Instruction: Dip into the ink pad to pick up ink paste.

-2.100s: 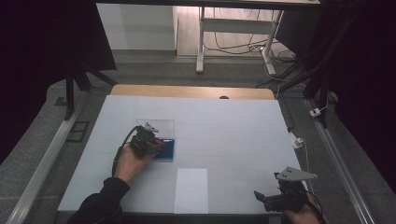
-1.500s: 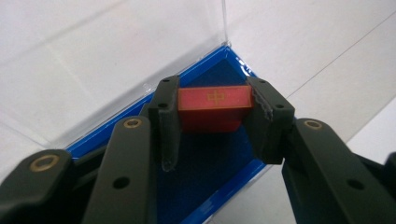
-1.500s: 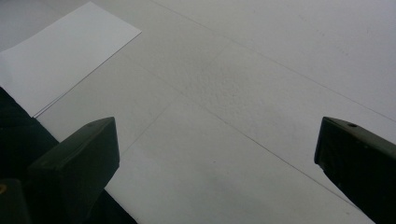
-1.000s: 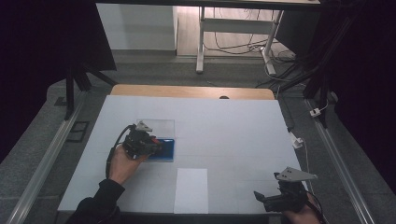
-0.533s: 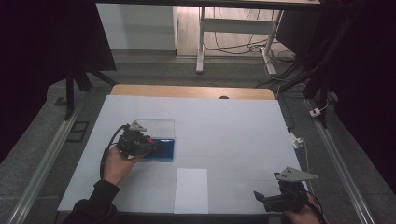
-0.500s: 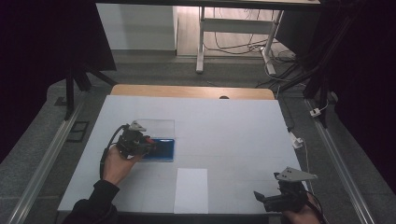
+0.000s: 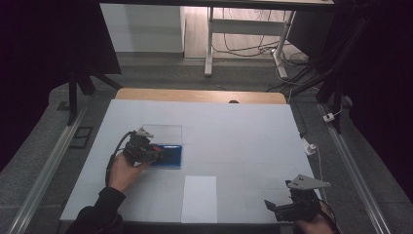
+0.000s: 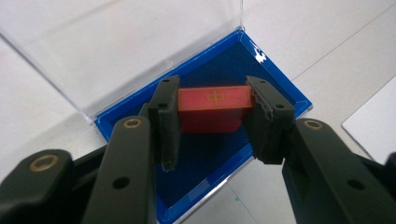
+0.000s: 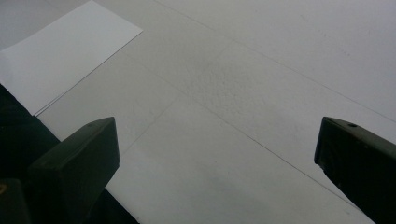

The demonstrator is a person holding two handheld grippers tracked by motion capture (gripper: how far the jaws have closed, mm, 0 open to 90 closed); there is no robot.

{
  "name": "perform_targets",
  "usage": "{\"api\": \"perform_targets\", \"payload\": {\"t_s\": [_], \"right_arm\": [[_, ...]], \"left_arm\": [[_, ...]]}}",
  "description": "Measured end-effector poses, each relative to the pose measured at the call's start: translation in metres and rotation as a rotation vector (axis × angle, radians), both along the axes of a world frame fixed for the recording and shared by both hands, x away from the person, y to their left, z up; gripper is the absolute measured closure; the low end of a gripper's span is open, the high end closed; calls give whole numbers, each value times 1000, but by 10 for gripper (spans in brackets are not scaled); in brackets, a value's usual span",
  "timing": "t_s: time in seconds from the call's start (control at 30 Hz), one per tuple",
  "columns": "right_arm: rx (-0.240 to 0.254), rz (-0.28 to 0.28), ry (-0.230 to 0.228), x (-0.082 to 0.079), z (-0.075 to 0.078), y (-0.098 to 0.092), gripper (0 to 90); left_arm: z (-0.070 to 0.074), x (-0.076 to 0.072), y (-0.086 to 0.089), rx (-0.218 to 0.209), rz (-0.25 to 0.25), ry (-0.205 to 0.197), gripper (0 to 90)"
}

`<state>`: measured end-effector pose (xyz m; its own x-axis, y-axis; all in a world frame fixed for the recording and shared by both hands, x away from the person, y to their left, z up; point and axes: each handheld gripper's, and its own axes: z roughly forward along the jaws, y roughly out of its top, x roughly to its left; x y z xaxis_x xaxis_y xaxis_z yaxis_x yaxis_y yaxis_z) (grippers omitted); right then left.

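A small red block (image 8: 212, 107) with a gold mark on top sits between the pads of my left gripper (image 8: 212, 100), which is shut on it. Under it lies an open case with a blue lining (image 8: 275, 88) and a clear lid (image 8: 116, 42) folded back flat. I cannot tell whether the block rests on the lining or hangs just above it. In the high view the left gripper (image 7: 155, 151) is at the left end of the blue case (image 7: 171, 156). My right gripper (image 7: 272, 207) stands open over bare table near the front right edge, with nothing between its fingers.
A white sheet (image 7: 199, 199) lies flat near the front edge, between the two hands, and its corner (image 9: 60, 56) appears in the right gripper view. The table top (image 7: 234, 131) is a pale mat. Metal rails run along both sides.
My left gripper has shifted slightly to the left over the case, still shut on the red block. The right gripper has not moved.
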<state>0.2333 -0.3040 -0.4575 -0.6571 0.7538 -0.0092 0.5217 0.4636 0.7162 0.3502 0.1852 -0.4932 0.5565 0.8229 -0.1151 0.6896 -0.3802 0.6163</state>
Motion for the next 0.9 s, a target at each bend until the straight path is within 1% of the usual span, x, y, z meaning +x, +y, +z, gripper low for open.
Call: {"api": "perform_targets", "payload": {"t_s": [0.1,0.17,0.2,0.3,0.4,0.5,0.57,0.63,0.73,0.8,0.87,0.9], "right_arm": [[0,0,0,0,0,0,2],[0,0,0,0,0,0,2],[-1,0,0,0,0,0,2],[-1,0,0,0,0,0,2],[-2,1,1,0,0,0,2],[-5,1,1,0,0,0,2],[-4,1,2,0,0,0,2],[-5,0,3,0,0,0,2],[-11,1,5,0,0,1,2],[-12,3,5,1,0,1,2],[-13,3,6,1,0,1,2],[-13,3,6,1,0,1,2]], "left_arm": [[-3,2,-2,6,-1,9,582],[-5,3,-4,25,-4,13,582],[-6,3,-5,36,-10,5,582],[-5,2,-8,58,-4,1,583],[-6,3,-9,55,12,14,584],[-7,2,-9,44,27,16,585],[-8,1,-10,46,29,9,587],[-8,-1,-12,63,33,-4,587],[-8,-5,-19,112,39,-35,588],[-8,-7,-22,137,42,-48,589],[-8,-8,-22,133,46,-49,589],[-9,-7,-20,119,50,-43,589]]}}
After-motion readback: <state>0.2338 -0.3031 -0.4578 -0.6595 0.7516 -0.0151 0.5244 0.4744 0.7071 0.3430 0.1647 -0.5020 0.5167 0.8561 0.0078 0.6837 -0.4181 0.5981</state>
